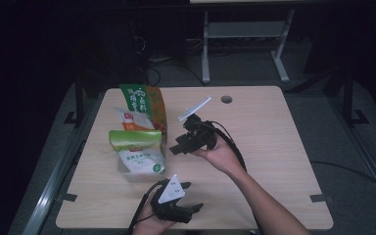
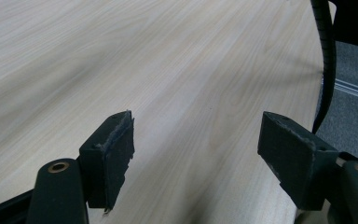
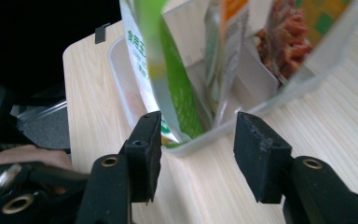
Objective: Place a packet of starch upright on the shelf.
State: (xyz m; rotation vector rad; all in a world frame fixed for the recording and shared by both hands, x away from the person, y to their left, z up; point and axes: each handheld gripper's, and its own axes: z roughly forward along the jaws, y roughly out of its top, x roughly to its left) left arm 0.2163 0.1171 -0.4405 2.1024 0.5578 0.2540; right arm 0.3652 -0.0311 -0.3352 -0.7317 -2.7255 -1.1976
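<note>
Right claw [image 3: 193, 154] faces upright green pouch [image 3: 165, 70], gaping.

Each hand-held gripper [image 1: 188, 139]: black body, brass-looking screw holes, ribbed black cable, grey 3-cornered plate w/ markings.

Chinese print on green-white pouch [image 1: 139, 152] and neighbouring packets; too small to read.

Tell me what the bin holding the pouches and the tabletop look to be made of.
The bin looks like clear, slightly frosted plastic: the pouches show through its thin walls. The tabletop looks like pale wood-grain laminate or veneer with a matte finish: fine parallel grain lines run across it, with no glare. Solid wood cannot be ruled out.
</note>
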